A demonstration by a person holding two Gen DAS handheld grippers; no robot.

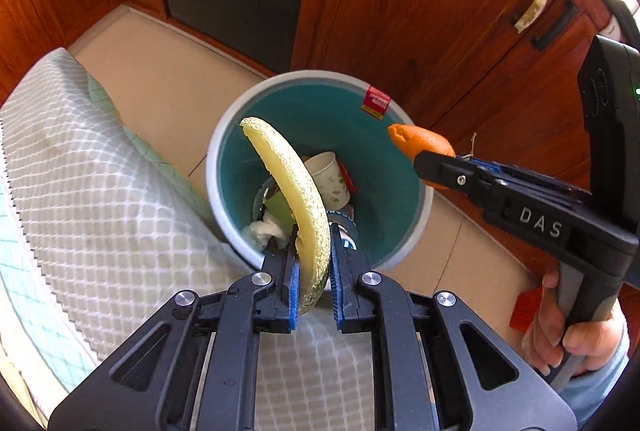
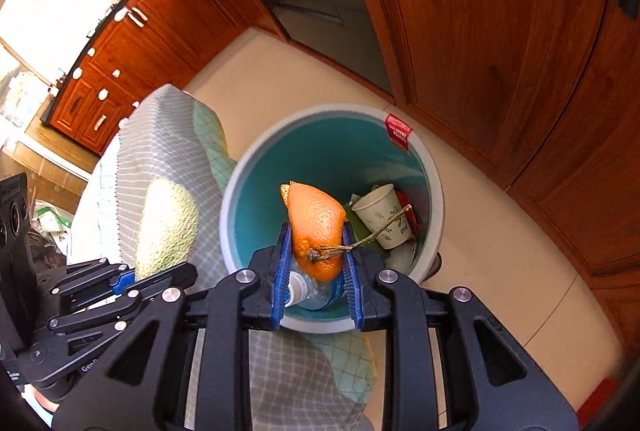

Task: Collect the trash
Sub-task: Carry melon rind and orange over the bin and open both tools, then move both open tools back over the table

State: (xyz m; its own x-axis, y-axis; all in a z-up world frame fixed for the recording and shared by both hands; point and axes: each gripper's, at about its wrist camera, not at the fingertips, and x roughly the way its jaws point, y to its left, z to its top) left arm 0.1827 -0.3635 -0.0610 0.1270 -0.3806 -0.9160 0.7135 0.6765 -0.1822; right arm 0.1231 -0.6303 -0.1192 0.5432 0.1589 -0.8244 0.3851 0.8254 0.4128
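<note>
Both grippers, left [image 1: 314,263] and right [image 2: 316,255], hover above bin rim [image 1: 216,151].

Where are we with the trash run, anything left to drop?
Done: a paper cup and other scraps already lie in the bin. In hand: the left claw grips a melon rind, the right claw an orange peel, both over the bin. Left: releasing both.

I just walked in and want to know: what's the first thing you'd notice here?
The left gripper is clamped on a long curved melon rind, and the right gripper is clamped on an orange peel. Both hang over a teal bin on the floor, with a paper cup and other trash inside.
</note>
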